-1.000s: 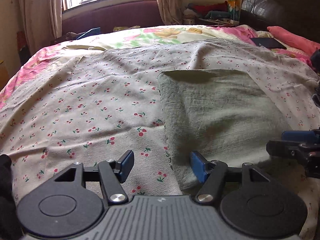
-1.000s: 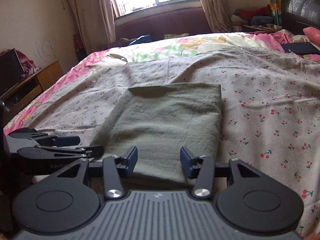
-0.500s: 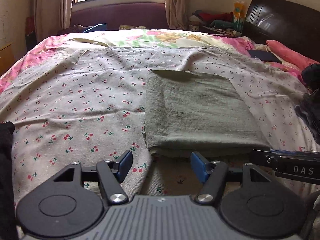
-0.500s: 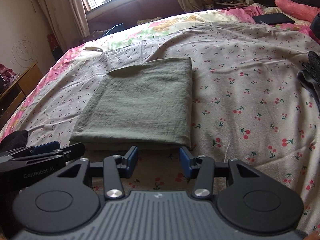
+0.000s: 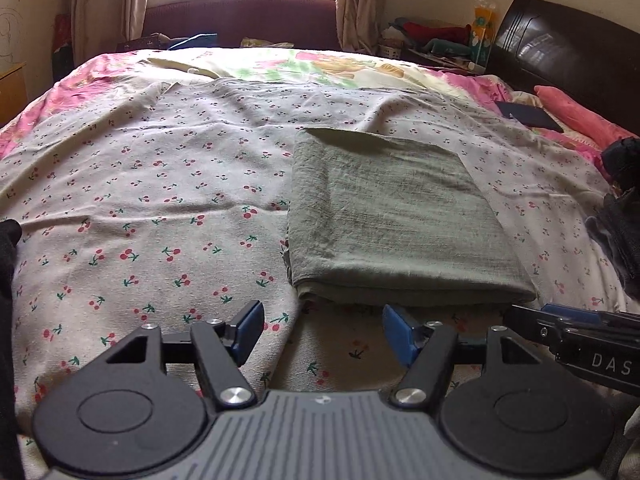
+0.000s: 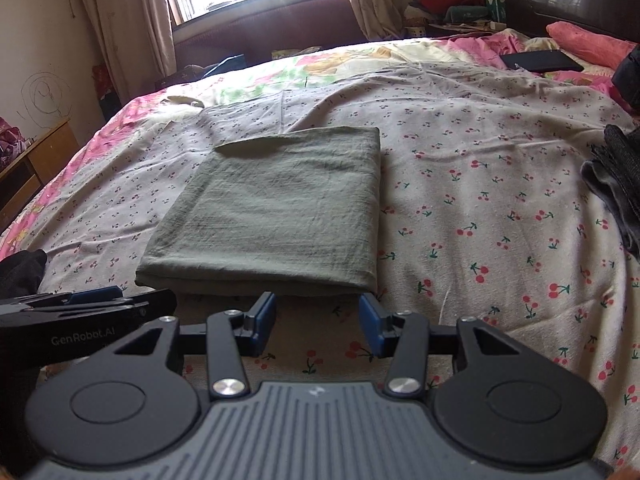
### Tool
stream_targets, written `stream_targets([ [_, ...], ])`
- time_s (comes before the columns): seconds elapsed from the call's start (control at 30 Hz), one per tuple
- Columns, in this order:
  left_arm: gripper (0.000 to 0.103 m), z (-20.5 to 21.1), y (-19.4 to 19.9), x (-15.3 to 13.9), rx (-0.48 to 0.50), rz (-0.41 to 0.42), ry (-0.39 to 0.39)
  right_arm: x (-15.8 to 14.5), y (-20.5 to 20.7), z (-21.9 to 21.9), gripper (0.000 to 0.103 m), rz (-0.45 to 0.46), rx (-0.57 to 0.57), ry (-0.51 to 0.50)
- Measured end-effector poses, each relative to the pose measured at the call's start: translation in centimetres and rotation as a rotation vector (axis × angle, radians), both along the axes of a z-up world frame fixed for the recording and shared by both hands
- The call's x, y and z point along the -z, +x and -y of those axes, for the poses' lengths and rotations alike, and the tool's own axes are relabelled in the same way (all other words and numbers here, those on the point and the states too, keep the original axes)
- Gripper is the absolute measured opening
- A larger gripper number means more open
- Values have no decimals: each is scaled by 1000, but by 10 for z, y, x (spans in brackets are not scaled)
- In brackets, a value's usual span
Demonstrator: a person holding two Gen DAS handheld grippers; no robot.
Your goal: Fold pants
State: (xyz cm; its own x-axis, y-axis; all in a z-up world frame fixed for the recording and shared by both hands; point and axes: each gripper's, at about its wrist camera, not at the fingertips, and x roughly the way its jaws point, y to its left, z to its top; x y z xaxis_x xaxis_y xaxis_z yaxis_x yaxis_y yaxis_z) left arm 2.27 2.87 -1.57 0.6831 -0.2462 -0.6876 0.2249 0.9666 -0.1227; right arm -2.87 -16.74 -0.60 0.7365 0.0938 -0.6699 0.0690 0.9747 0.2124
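The grey-green pants (image 5: 396, 216) lie folded into a flat rectangle on the cherry-print sheet (image 5: 160, 200); they also show in the right wrist view (image 6: 276, 208). My left gripper (image 5: 322, 330) is open and empty, just short of the fold's near edge, toward its left corner. My right gripper (image 6: 318, 320) is open and empty, just short of the near edge toward its right corner. Each gripper shows side-on in the other's view, the right one (image 5: 576, 336) and the left one (image 6: 88, 308).
Dark clothes (image 6: 616, 184) lie at the bed's right side. A dark flat case (image 6: 540, 62) and a pink pillow (image 6: 588, 40) lie near the headboard (image 5: 560, 52). A wooden cabinet (image 6: 36, 168) stands left of the bed. Dark cloth (image 5: 8, 280) sits at the near left.
Both grippers have drawn back toward the near edge of the bed, away from the folded pants, and stayed open. The pants lie still.
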Motion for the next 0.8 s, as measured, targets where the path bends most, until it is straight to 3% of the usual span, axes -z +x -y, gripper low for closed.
stream_targets([
  [0.27, 80, -3, -2, -5, -8, 19, -11, -9, -9, 7, 47, 24, 32, 23],
  [0.53, 86, 0, -6, -8, -15, 43, 29, -12, -5, -14, 47, 35, -35, -33],
  [0.8, 91, 2, -4, -9, -54, 58, 73, -3, 3, -4, 47, 20, -18, 61],
])
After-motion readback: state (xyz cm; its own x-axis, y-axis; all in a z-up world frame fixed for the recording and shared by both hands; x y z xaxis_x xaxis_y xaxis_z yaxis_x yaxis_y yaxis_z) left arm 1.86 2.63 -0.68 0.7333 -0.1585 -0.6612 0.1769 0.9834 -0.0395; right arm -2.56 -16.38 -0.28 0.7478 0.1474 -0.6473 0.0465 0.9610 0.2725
